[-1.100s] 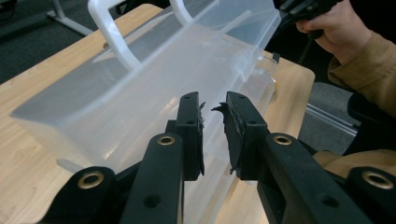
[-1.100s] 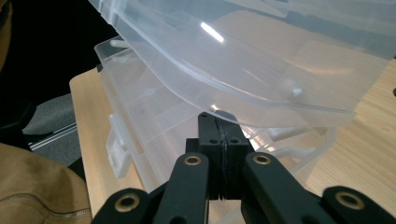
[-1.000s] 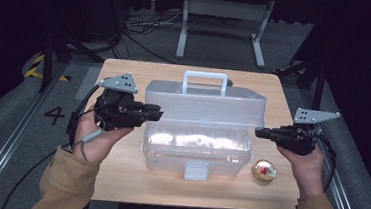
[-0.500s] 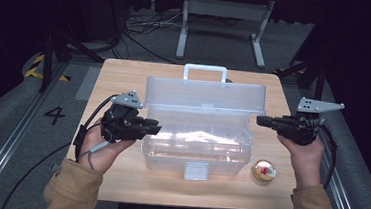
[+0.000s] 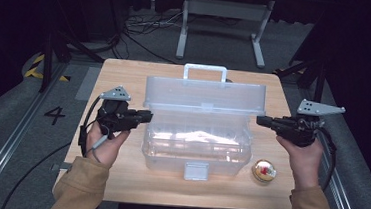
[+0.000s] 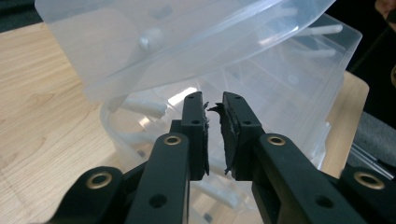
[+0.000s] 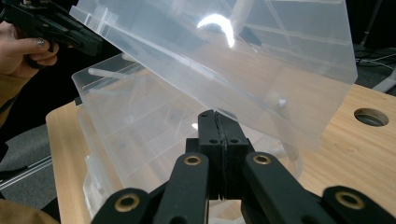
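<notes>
So here's where I'm at with the clear plastic box (image 5: pixel 195 145) sitting mid-worktop (image 5: pixel 125 79). Starting on the left: my left hand-held gripper (image 5: pixel 145 116) is right at the box's left end wall, just under the lid (image 5: pixel 204 96). Its jaws have just been closing in and now stand nearly together with a thin gap, and from the left gripper view (image 6: pixel 215 109) I can't see anything caught between the pads, just the box wall behind them.

The lid itself is up, tilted back with its handle (image 5: pixel 205 71) at the far side, so the opening part looks pretty much done. The front latch (image 5: pixel 196 171) hangs free.

On the right, my right hand-held gripper (image 5: pixel 262 121) is pressed fully together, pinching nothing, tip just beside the lid's right end.

Left to do, I reckon: something with that little gold-coloured round thing (image 5: pixel 263 171) sitting on the worktop just right of the box, maybe into the box.
</notes>
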Available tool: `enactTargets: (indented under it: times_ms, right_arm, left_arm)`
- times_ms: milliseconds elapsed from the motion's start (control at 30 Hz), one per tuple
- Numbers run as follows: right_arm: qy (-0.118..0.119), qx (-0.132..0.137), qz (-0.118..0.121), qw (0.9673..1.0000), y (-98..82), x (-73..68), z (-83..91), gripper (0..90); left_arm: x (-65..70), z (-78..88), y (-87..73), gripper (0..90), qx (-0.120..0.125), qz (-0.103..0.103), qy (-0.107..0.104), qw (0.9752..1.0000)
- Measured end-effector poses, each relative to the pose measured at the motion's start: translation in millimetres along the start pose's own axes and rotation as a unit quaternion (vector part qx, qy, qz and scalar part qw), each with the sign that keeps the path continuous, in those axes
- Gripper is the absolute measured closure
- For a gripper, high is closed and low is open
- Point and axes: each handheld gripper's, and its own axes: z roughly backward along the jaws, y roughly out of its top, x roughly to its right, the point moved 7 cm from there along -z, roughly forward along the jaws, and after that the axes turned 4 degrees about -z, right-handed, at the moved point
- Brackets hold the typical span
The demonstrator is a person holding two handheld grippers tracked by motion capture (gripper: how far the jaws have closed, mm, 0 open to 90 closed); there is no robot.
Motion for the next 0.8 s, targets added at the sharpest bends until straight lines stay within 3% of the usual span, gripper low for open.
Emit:
enactTargets:
  times_ms: [267, 433, 633, 733, 800]
  right_arm:
    - [-0.004, 0.006, 0.001, 1.0, -1.5, -1.3, -0.2, 89.8]
    - [-0.003, 0.009, 0.002, 1.0, -2.2, -2.6, -1.6, 89.8]
    - [0.003, 0.004, 0.015, 0.9999, -3.0, -4.7, -0.5, 89.2]
    - [0.006, 0.001, 0.012, 0.9999, -3.9, -6.1, 2.5, 77.4]
    - [-0.01, -0.008, 0.005, 0.9999, -5.9, -3.8, 6.2, 69.0]
  left_arm:
    - [-3.4, -4.3, 3.8, 82.1, 0.021, -0.003, 0.035, 0.9992]
    - [-8.1, -4.3, 4.2, 88.7, 0.036, 0.001, 0.045, 0.9983]
    - [-9.2, -7.1, 5.6, 89.5, 0.04, 0.003, 0.057, 0.9975]
    - [-10.5, -7.3, 6.9, 89.4, 0.039, -0.004, 0.06, 0.9974]
    - [-11.4, -7.1, 7.9, 89.4, 0.039, -0.004, 0.062, 0.9973]
